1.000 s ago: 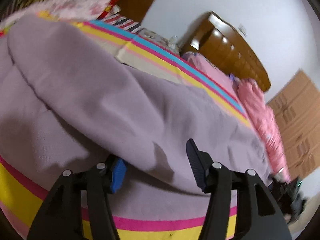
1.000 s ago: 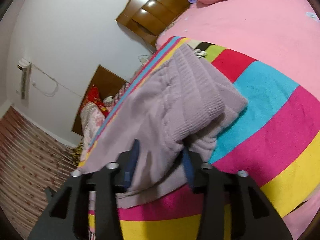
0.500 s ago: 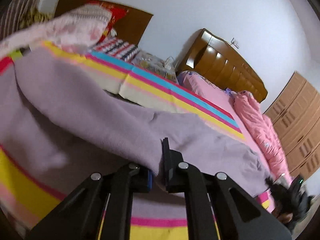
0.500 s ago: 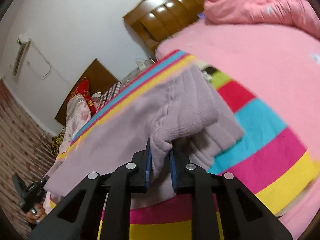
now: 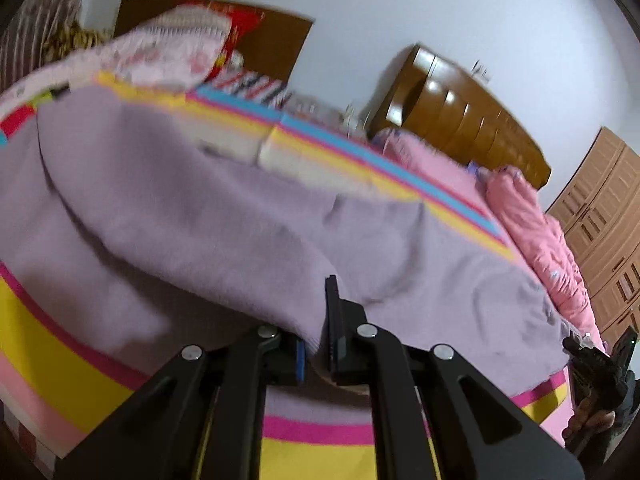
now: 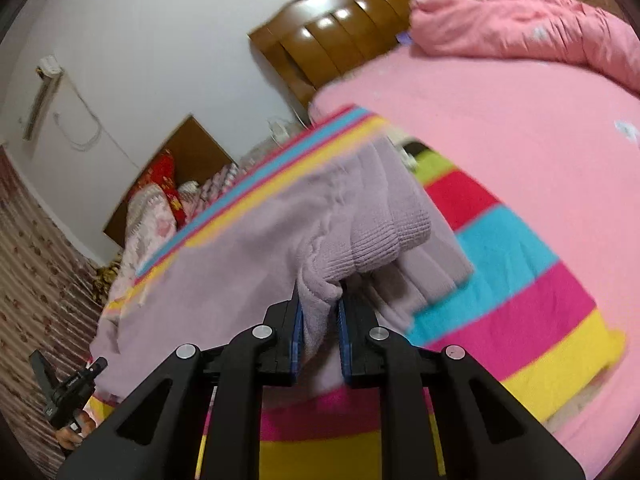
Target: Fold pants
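Observation:
The lilac fleece pants [image 5: 208, 216] lie spread across a striped blanket [image 5: 56, 360] on the bed. My left gripper [image 5: 318, 320] is shut on a fold of the pants' near edge and holds it lifted off the blanket. In the right wrist view the pants [image 6: 248, 240] end in a ribbed cuff [image 6: 384, 236]. My right gripper [image 6: 320, 312] is shut on the fabric just below that cuff, also raised. The cloth hides the fingertips of both grippers.
The striped blanket [image 6: 516, 292] covers a pink bed [image 6: 520, 128] with a wooden headboard [image 6: 344, 36]. A pink duvet [image 5: 536, 240] is bunched at the far right, with pillows [image 5: 172, 52] at the far left. The other gripper and hand [image 5: 600, 376] show at the right edge.
Both grippers closed on the pants from open a second ago. Since then both have lifted their fabric a little off the blanket.

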`<state>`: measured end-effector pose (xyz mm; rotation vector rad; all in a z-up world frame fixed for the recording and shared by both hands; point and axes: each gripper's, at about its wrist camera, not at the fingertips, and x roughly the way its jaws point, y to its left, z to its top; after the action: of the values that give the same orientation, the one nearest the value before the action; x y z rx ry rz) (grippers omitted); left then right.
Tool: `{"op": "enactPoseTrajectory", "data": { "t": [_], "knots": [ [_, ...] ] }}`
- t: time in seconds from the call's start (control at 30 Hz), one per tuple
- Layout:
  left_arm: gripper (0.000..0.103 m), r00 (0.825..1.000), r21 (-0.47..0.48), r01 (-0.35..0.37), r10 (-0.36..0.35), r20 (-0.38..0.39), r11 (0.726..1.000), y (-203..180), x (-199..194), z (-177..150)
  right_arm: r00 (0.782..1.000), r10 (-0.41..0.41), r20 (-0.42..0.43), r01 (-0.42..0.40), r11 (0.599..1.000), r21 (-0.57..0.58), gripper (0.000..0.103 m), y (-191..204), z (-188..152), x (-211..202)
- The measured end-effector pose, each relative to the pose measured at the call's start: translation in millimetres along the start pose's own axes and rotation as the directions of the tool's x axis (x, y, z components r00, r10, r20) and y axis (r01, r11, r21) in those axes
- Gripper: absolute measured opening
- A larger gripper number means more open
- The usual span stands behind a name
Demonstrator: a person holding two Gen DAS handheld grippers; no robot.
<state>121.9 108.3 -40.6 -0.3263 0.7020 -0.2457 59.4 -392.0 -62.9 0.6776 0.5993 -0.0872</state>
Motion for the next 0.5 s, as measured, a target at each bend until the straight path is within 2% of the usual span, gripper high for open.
{"op": "enactPoseTrajectory", "data": {
  "t": [0.1, 0.13, 0.2, 0.27, 0.3, 0.33, 0.37, 0.43, 0.5],
  "knots": [
    [0.008, 0.997, -0.022, 0.034, -0.033, 0.067, 0.999, -1.5, -12.8, 8.8, 0.998, 0.029, 0.057, -0.028, 0.999, -0.025, 0.014, 8.7, 5.3, -8.2],
    [0.008, 0.997, -0.016, 0.025, -0.024, 0.078, 1.000, -2.5, -13.7, 9.1, 0.998, 0.020, 0.057, -0.018, 0.999, -0.037, 0.014, 9.7, 3.9, -8.9],
    [0.009, 0.999, 0.021, -0.021, 0.020, 0.046, 1.000, -1.8, -7.5, 0.4, 1.000, -0.020, 0.010, 0.020, 0.999, -0.031, 0.014, 1.2, -4.0, -1.1],
    [0.009, 0.997, 0.031, -0.059, 0.061, -0.049, 0.998, 7.7, 18.4, -20.8, 0.995, -0.068, -0.069, 0.068, 0.998, -0.010, 0.012, -19.4, -18.0, 17.9],
    [0.009, 0.995, 0.017, -0.066, 0.067, -0.078, 0.998, 13.2, 25.8, -27.4, 0.997, -0.039, -0.059, 0.040, 0.999, 0.015, 0.011, -26.2, -22.7, 17.9],
    [0.012, 0.996, 0.005, -0.060, 0.060, -0.062, 0.998, 18.1, 27.6, -33.4, 0.999, -0.003, -0.043, 0.005, 0.999, 0.043, 0.011, -32.0, -24.7, 14.9],
    [0.012, 0.996, 0.030, -0.073, 0.074, -0.056, 0.997, 15.6, 28.0, -35.2, 0.999, -0.001, -0.044, 0.003, 0.999, 0.048, 0.011, -32.4, -23.5, 12.8],
    [0.014, 0.994, 0.078, -0.093, 0.098, -0.056, 0.993, 9.3, 29.3, -35.5, 0.999, -0.023, -0.043, 0.024, 0.999, 0.023, 0.011, -27.3, -21.4, 11.8],
    [0.017, 0.994, 0.061, -0.081, 0.085, -0.069, 0.995, 12.1, 33.2, -34.8, 0.998, -0.039, -0.043, 0.039, 0.999, 0.005, 0.011, -24.7, -19.7, 13.0]
  ]
}}
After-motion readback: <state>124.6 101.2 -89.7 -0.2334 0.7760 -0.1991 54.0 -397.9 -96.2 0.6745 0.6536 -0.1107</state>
